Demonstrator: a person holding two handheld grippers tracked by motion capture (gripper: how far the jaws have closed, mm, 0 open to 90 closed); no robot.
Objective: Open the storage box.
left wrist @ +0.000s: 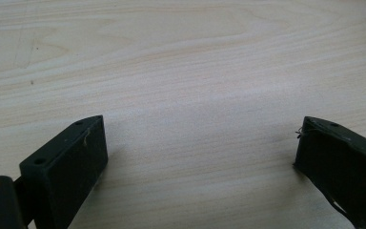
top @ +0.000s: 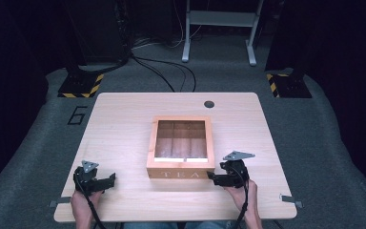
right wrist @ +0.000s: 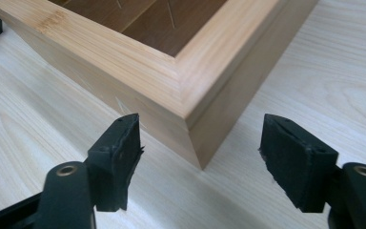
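Observation:
A wooden tea box (top: 181, 172) with a clear lid and the word TEA on its front stands in the middle of the light wooden table (top: 119, 124). My left gripper (top: 108, 179) rests near the table's front left, apart from the box. Its jaws stand wide open over bare table (left wrist: 195, 71) in the left gripper view (left wrist: 200, 138). My right gripper (top: 211, 177) lies by the box's front right corner. In the right gripper view (right wrist: 202, 129) its jaws are open, and the corner of the box (right wrist: 138, 62) points between them without touching either pad.
A round dark hole (top: 209, 104) sits near the table's far edge. Small metal clips (top: 290, 199) stick out at the front corners. Behind the table are a grey stand (top: 219, 28), cables, and two bases with yellow-black stripes (top: 82, 86).

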